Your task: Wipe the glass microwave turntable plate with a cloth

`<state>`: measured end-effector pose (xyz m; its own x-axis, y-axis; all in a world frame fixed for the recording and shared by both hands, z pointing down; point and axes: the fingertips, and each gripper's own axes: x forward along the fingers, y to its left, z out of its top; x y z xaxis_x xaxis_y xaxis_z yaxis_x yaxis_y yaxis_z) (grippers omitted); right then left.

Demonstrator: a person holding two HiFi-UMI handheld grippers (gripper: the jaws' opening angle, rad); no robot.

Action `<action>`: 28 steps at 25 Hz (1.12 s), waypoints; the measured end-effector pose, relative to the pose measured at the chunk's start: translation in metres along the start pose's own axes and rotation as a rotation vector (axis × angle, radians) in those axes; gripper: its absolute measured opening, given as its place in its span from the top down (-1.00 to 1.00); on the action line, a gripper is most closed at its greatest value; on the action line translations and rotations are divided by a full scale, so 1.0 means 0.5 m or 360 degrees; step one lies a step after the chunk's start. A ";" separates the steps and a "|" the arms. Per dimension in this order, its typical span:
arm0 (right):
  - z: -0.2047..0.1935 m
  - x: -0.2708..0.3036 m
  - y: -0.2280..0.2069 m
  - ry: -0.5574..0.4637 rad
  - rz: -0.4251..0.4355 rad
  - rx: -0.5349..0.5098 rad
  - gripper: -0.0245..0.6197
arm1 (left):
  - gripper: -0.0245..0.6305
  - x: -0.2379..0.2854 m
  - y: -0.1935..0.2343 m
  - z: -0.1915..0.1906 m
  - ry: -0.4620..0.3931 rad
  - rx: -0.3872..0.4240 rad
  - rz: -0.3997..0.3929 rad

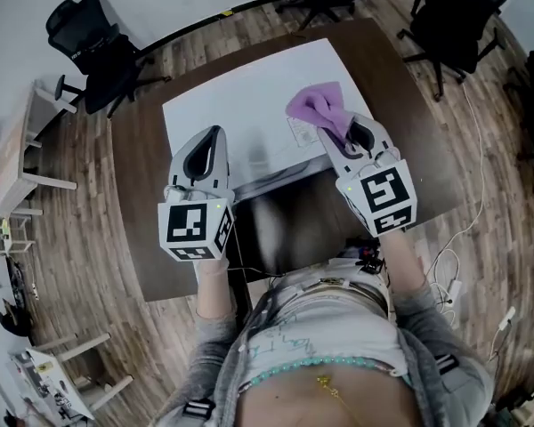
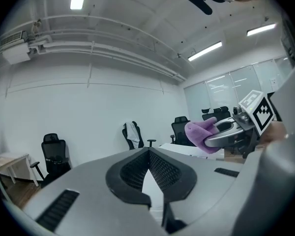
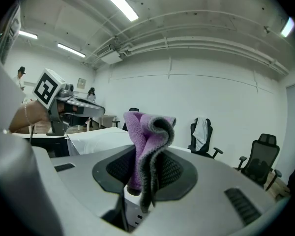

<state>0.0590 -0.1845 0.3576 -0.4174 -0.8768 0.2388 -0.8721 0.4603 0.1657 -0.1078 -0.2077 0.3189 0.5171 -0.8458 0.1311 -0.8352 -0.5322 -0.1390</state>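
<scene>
Early stage by the look of it: no wiping yet. Purple cloth [image 1: 313, 105] pinched upright between the jaws of the right gripper [image 1: 338, 136], raised above the far right part of a white microwave [image 1: 240, 96]. Left gripper [image 1: 212, 140] closed tip to tip on nothing, hovering over the near left part of that white top. No sure sight of the glass turntable plate in any view; probably inside the microwave, behind the dark front facing the person, though only a guess. Left to do, then: everything, from getting at the plate and steadying it to passing the cloth over it.

Room for moving: the 2 grippers in the air, well apart, nothing between them. Microwave in the middle of a dark brown counter [image 1: 147, 203], with bare strips of counter to left and right and little room at the near edge, close against the person's body. Likely more space for setting a plate down at the left. Beyond the counter's edges, wooden floor [image 1: 80, 238], black office chairs [image 1: 93, 47] at the far side, a white cable [image 1: 467, 221] on the floor at the right, all well clear of the grippers.
</scene>
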 end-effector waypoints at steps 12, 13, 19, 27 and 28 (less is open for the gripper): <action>0.020 0.032 0.011 0.0022 0.0034 -0.0104 0.58 | 0.89 0.058 0.056 -0.097 0.0329 0.0069 -0.0306; 0.019 0.031 0.009 0.0027 0.0030 -0.0104 0.58 | 0.89 0.058 0.053 -0.106 0.0358 0.0063 -0.0365; 0.009 0.042 0.008 0.0058 0.0023 -0.0126 0.58 | 0.89 0.058 0.065 -0.135 0.0515 0.0125 -0.0637; -0.011 0.047 0.014 0.0113 0.0080 -0.0142 0.58 | 0.89 0.062 0.115 -0.163 0.0799 0.0290 -0.0830; -0.015 0.047 0.013 0.0116 0.0079 -0.0156 0.58 | 0.88 0.063 0.116 -0.168 0.0824 0.0245 -0.0874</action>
<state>0.0455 -0.2011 0.3713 -0.4366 -0.8417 0.3175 -0.8203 0.5174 0.2436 -0.1558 -0.2623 0.3974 0.6646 -0.3534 0.6583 -0.4290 -0.9019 -0.0510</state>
